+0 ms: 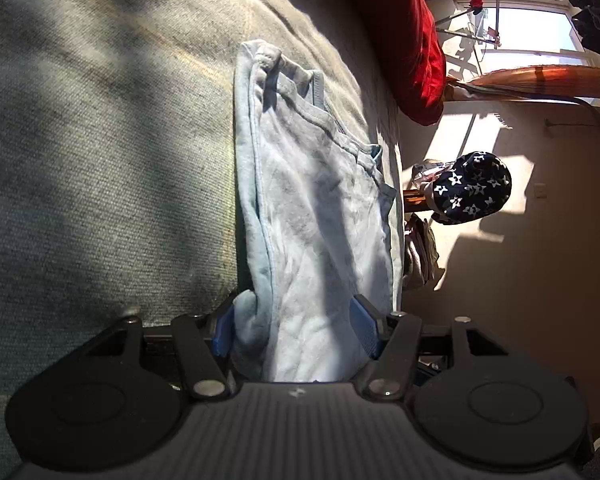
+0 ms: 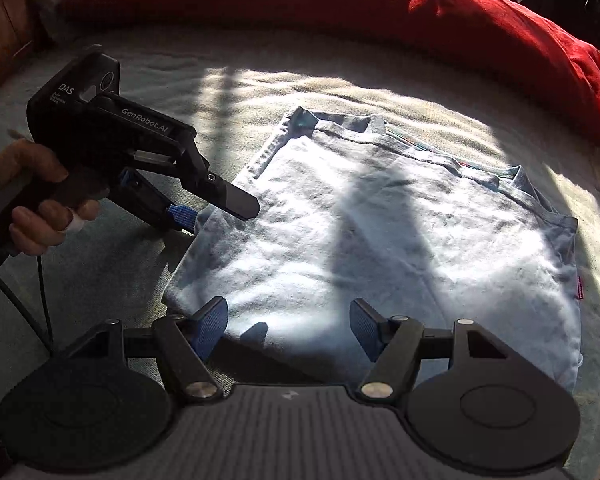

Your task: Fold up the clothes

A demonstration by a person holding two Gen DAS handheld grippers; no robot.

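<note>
— How do the jaws of the left gripper [image 2: 204,210] stand?
— Apart, with the side edge of the pale blue cotton T-shirt [image 2: 380,240] between the blue ribbed pads [image 1: 224,330]. In the left wrist view the cloth fills the gap and bunches against the left pad; whether the pads truly pinch it, I cannot tell.

— And the right gripper [image 2: 288,326]?
— Its jaws are wide apart over the near hem of the same shirt. The blue pads hang just above or at the edge of the cloth and hold nothing.

— Where does the shirt lie?
— Flat on the grey woven bed cover [image 2: 140,272], folded into a rough rectangle, its ribbed neckband [image 2: 378,124] at the far side. Sun falls across it, cut by a dark band of shadow down the middle.

— Who holds the left gripper?
— A bare hand [image 2: 40,200] wrapped round the black handle, with a white band on one finger. A black cable [image 2: 40,292] hangs from it.

— What lies beyond?
— A long red cushion [image 2: 340,8] along the far edge of the bed. In the left wrist view, past the bed's edge, a dark blue cloth with white stars [image 1: 474,188] sits in front of a cream wall [image 1: 540,280], with a bright window [image 1: 532,24] above.
</note>
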